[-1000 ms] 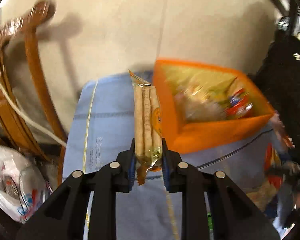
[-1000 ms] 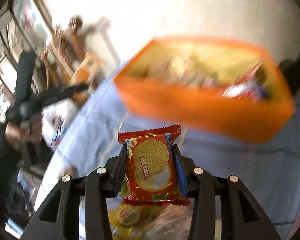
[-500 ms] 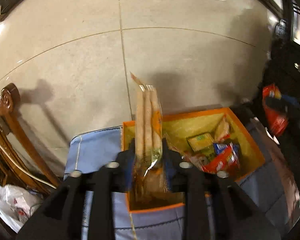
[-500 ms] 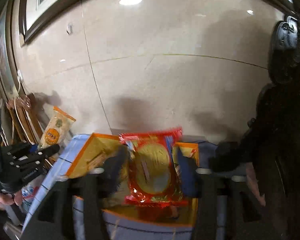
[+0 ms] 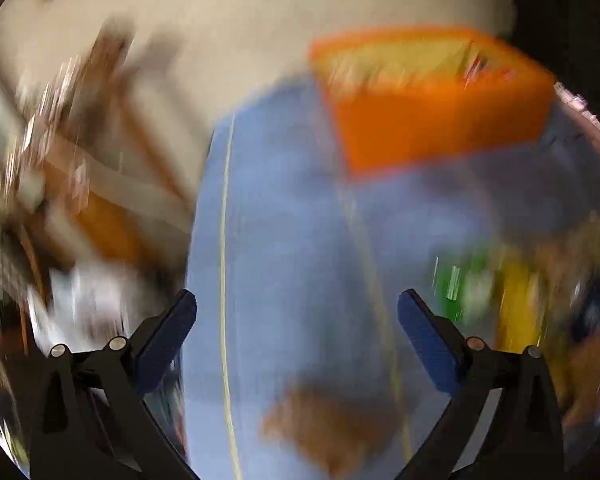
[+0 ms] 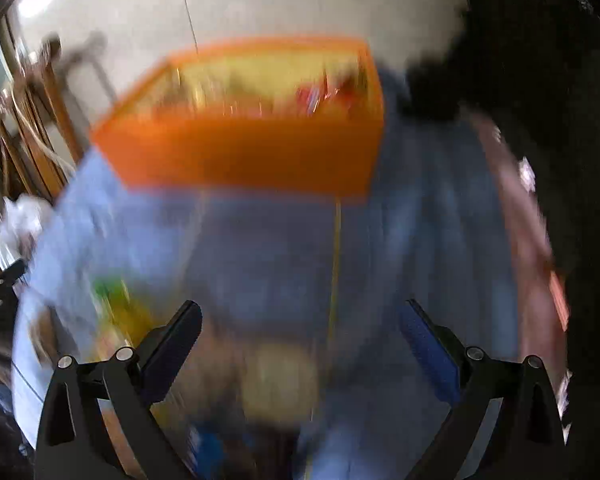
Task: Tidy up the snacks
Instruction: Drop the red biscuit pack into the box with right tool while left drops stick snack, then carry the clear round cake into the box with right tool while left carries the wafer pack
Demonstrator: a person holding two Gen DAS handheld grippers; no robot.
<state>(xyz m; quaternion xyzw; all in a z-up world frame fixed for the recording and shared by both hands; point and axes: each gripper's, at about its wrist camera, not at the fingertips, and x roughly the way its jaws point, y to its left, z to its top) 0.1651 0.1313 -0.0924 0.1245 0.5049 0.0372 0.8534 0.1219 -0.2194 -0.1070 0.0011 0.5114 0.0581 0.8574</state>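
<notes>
We see a blue-clothed desk point(image 5: 284, 248) before a pale tiled wall point(image 5: 260, 12); the orange snack box point(image 6: 252, 156) stands at its far edge. Both grippers' jaws, just opened wide, hold nothing; blurred packets point(image 5: 516, 300) perhaps lie nearer.

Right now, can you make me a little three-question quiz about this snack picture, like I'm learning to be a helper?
1. True or false: the left gripper is squeezing a snack packet.
2. What colour is the box that holds the snacks: A green, B orange, C white?
3. Fill in: the box sits on a light ____ tablecloth.

Key
1. False. Its jaws have just been opening and stand wide apart with nothing between them. The same goes for the right gripper.
2. B. It is orange outside, yellow inside.
3. Blue.

Both pictures are blurry, so the loose snacks on the cloth cannot be named.
</notes>
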